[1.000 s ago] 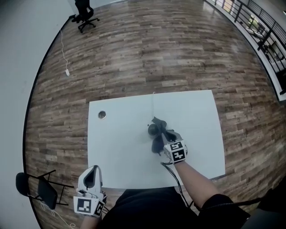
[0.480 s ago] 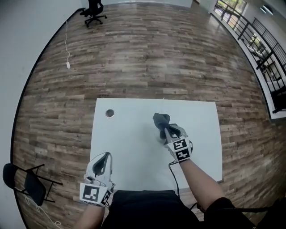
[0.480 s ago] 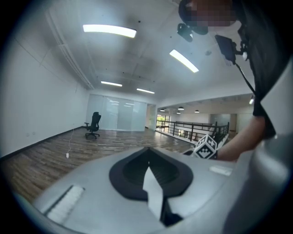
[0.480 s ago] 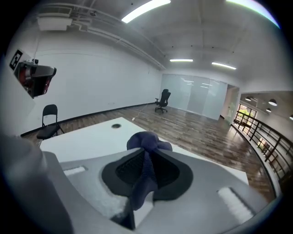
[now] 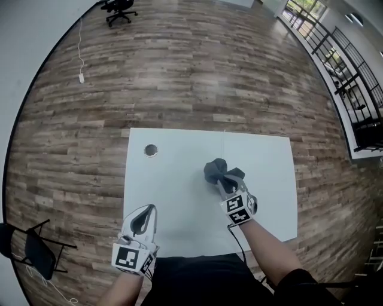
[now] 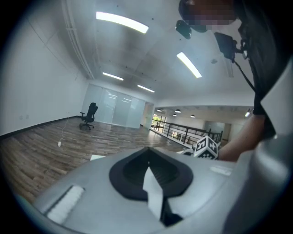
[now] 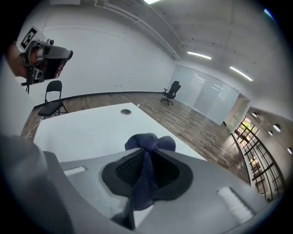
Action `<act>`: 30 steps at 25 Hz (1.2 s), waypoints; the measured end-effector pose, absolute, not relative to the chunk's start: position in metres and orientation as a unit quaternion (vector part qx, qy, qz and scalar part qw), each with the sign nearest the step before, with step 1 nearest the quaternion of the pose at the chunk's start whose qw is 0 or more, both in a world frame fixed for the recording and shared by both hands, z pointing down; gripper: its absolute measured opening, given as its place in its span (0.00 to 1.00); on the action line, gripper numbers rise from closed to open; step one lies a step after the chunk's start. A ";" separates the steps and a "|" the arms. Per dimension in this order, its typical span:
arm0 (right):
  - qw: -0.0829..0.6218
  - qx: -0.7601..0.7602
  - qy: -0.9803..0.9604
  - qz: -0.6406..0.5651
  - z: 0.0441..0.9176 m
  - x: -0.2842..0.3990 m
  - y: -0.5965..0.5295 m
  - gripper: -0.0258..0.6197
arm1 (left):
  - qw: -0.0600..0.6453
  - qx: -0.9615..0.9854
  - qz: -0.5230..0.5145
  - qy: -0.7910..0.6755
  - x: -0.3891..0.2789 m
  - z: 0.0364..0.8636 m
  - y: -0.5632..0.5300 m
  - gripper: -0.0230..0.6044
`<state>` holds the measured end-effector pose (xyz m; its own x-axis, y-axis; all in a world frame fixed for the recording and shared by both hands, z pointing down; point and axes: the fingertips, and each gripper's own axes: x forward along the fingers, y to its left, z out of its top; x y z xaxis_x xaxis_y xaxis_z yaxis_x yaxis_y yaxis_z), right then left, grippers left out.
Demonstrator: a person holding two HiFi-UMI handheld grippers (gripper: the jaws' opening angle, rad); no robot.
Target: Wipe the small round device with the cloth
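My right gripper [image 5: 225, 178] is shut on a dark blue cloth [image 5: 214, 170] over the middle of the white table [image 5: 173, 197]. In the right gripper view the cloth [image 7: 149, 142] is pinched between the jaws and bulges out in front of them as a rounded wad. The small round device does not show; the wad sits where it would be. My left gripper [image 5: 142, 220] hangs at the table's front left edge, far from the cloth. In the left gripper view its jaws [image 6: 147, 160] point out into the room, shut with nothing in them.
A round grommet hole [image 5: 150, 150] lies in the table's back left part. A thin cable [image 5: 224, 136] runs off the back edge. A folding chair [image 5: 36, 251] stands on the wood floor at the left, an office chair [image 5: 116, 7] far off, and a railing [image 5: 353, 89] at the right.
A second ago a dark round object showed beside the spread cloth; now the bunched cloth covers that spot. The left gripper has come up closer to the table's front edge.
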<state>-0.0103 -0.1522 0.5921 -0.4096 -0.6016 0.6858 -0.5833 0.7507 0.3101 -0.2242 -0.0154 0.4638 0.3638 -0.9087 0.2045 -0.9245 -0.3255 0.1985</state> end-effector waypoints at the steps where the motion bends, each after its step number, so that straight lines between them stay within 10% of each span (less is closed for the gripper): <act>1: 0.415 0.352 -0.839 -0.016 0.591 -0.011 -0.150 0.12 | 0.145 0.816 0.028 -0.559 -0.224 0.466 -0.016 0.04; 21: 0.555 0.251 -0.786 -0.103 0.669 -0.009 -0.097 0.12 | 0.148 0.811 0.057 -0.564 -0.217 0.466 -0.012 0.04; 30: 0.444 0.250 -0.858 -0.068 0.659 -0.008 -0.076 0.12 | 0.130 0.790 0.085 -0.593 -0.206 0.444 0.004 0.04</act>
